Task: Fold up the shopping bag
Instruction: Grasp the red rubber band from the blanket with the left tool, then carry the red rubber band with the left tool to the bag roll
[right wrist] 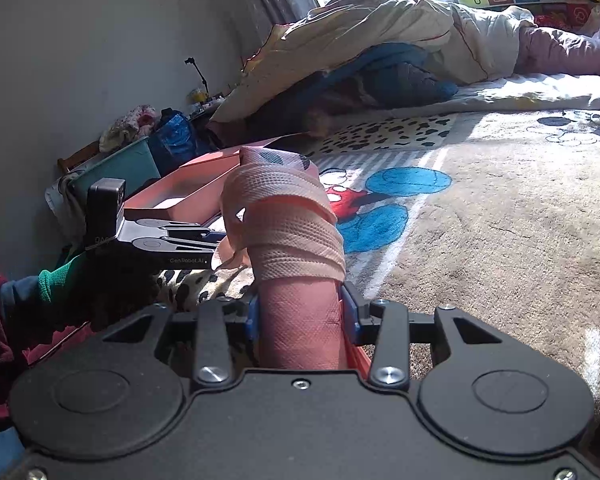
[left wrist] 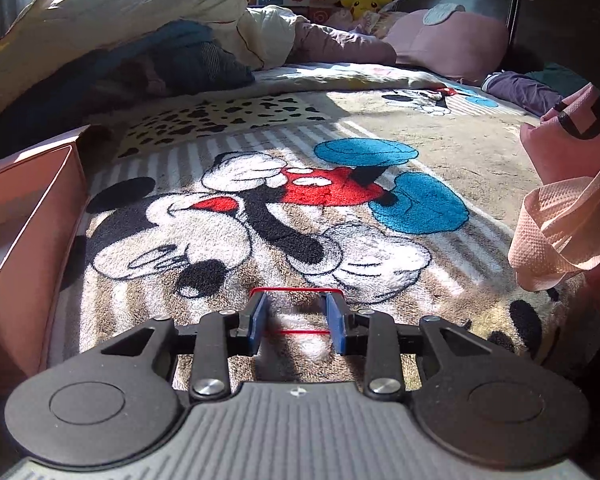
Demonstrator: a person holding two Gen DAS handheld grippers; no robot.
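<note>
The pink shopping bag is rolled into a tight bundle with its handles wrapped round it. My right gripper is shut on the bundle, which stands up between the blue pads. In the left wrist view the same bag hangs at the right edge, a handle loop drooping. My left gripper is open, with nothing between its blue pads, low over the cartoon-mouse blanket. From the right wrist view the left gripper sits just left of the bundle, its tips hidden behind a handle loop.
An open pink cardboard box lies on the bed at the left. A heap of quilts and pillows fills the far side. A person's sleeve shows at the left. A teal bin stands beyond the bed.
</note>
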